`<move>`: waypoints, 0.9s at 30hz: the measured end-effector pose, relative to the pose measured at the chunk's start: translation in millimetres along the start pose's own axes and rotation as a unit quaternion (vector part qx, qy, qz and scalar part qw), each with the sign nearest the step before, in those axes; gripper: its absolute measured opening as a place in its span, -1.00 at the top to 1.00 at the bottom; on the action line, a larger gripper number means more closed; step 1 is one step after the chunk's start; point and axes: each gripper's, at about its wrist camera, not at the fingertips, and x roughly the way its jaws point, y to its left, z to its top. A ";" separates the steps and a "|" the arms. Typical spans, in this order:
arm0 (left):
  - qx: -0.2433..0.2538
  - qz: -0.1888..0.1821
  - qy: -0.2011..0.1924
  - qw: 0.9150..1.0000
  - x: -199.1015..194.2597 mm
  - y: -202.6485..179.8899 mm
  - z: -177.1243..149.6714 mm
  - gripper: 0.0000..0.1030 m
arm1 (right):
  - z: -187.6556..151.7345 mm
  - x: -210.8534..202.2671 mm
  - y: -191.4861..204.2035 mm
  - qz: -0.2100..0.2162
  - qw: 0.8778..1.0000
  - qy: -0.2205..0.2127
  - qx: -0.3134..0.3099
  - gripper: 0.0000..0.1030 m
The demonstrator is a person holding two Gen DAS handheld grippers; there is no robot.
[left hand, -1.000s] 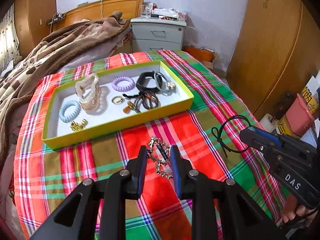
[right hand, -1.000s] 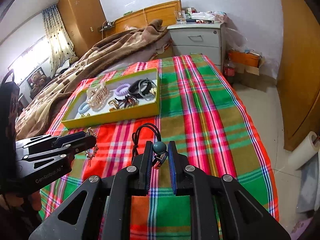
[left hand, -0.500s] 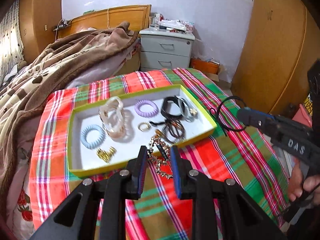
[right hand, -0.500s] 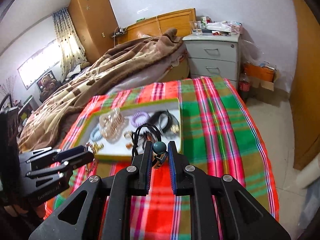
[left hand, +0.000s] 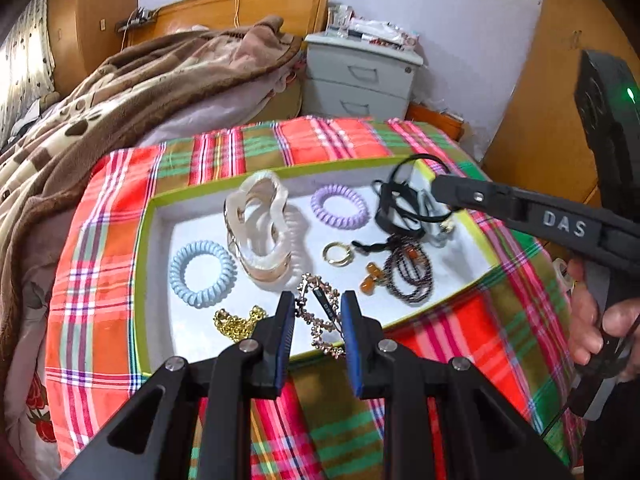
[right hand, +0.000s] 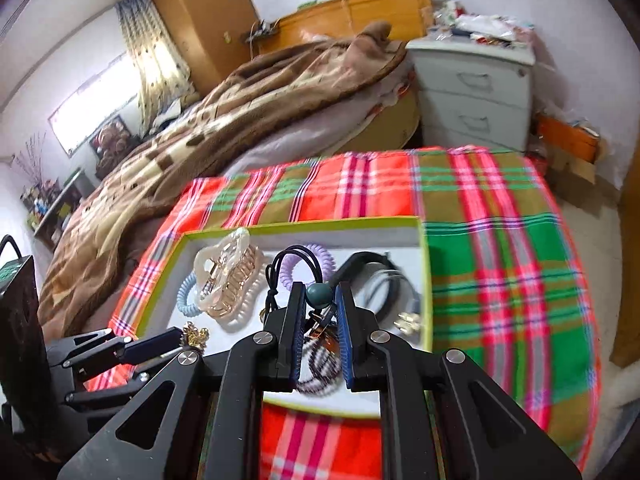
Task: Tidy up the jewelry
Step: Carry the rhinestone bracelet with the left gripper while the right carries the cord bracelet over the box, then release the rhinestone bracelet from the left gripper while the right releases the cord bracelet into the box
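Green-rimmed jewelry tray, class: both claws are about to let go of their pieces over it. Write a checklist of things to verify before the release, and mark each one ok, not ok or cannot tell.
1. Left claw grips the rose-gold chain bracelet: ok.
2. Right claw grips the black cord necklace with a teal bead: ok.
3. Bracelet is over the white floor of the green-rimmed cardboard tray, not its near rim: cannot tell; its lower links hang across the rim.
4. Necklace is over the tray interior: ok.
5. Free floor under the necklace: not ok; the dark beaded bracelet lies below.
6. The two claws are apart: ok.
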 end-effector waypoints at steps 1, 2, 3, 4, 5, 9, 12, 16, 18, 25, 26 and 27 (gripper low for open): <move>0.000 -0.003 -0.001 1.000 1.4 0.5 -0.1 0.53 | 1.4 8.1 2.6 0.002 1.000 0.006 -0.004 0.70; -0.001 -0.004 -0.002 1.000 2.5 1.2 0.1 0.53 | 2.6 14.2 4.4 0.005 1.000 0.012 -0.007 0.70; -0.002 -0.004 -0.001 1.000 4.1 1.8 0.9 0.53 | 3.5 20.0 5.5 0.005 1.000 0.017 -0.009 0.70; -0.004 -0.002 0.000 1.000 6.0 2.2 1.8 0.54 | 4.7 27.0 7.0 0.005 1.000 0.022 -0.011 0.70; -0.005 -0.004 0.001 1.000 7.4 2.5 2.7 0.55 | 5.6 31.4 7.9 0.006 1.000 0.025 -0.013 0.70; -0.003 -0.009 0.004 1.000 13.3 1.4 5.6 0.57 | 10.4 47.6 10.6 0.003 0.999 0.034 -0.018 0.70; -0.002 -0.010 0.008 1.000 18.1 1.3 6.3 0.59 | 12.4 56.7 10.1 -0.002 0.999 0.043 -0.020 0.70; -0.003 -0.016 0.010 1.000 23.0 -0.3 6.1 0.59 | 12.0 62.0 8.3 -0.010 0.999 0.047 -0.025 0.70; -0.002 -0.016 0.012 1.000 24.9 -1.6 5.6 0.59 | 12.3 64.3 8.1 -0.008 0.998 0.050 -0.027 0.70; -0.003 -0.021 0.016 1.000 26.2 -5.2 4.0 0.59 | 14.4 66.6 12.0 -0.017 0.998 0.051 -0.042 0.69; -0.002 -0.021 0.016 1.000 25.9 -5.5 4.2 0.59 | 14.1 66.2 12.8 -0.019 0.998 0.051 -0.045 0.69; -0.002 -0.022 0.015 1.000 25.8 -5.8 4.2 0.59 | 14.1 66.5 13.5 -0.023 0.997 0.051 -0.049 0.69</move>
